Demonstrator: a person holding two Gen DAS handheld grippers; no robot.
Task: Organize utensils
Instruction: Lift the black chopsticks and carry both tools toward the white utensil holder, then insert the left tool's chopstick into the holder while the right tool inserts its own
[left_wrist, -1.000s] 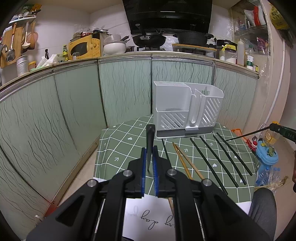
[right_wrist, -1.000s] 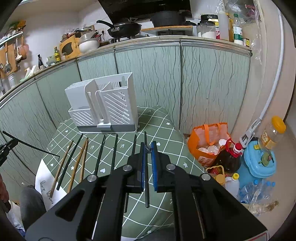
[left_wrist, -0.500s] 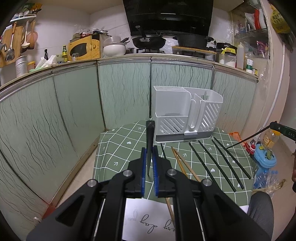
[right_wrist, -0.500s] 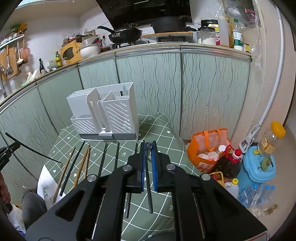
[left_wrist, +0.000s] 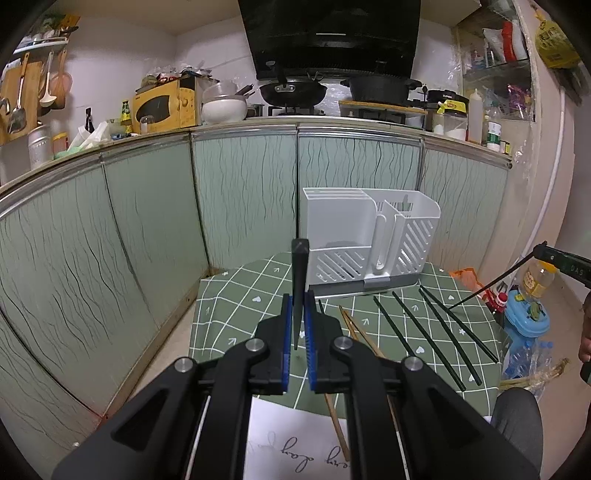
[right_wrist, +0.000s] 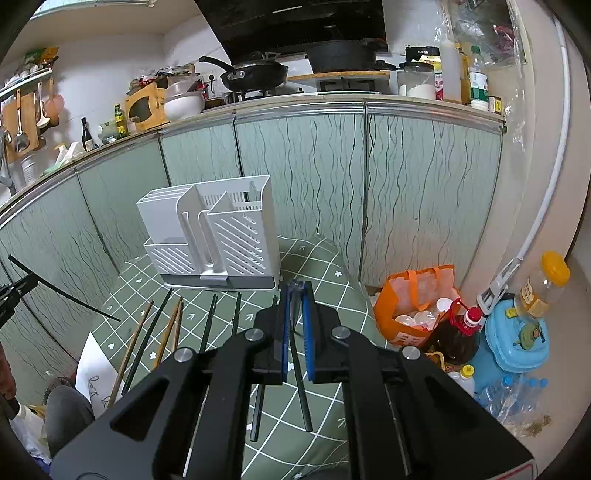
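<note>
Both pairs of jaws are clamped on a black chopstick apiece: the left gripper (left_wrist: 297, 325) holds one (left_wrist: 299, 280) upright by its lower part, the right gripper (right_wrist: 295, 325) one (right_wrist: 297, 365) mid-shaft. Light, stiff and slick, so they probably pivot unless pinched firmly. More chopsticks (left_wrist: 424, 332) lie on the green checked tablecloth (left_wrist: 229, 314); beyond stands the white utensil caddy (left_wrist: 354, 243).
</note>
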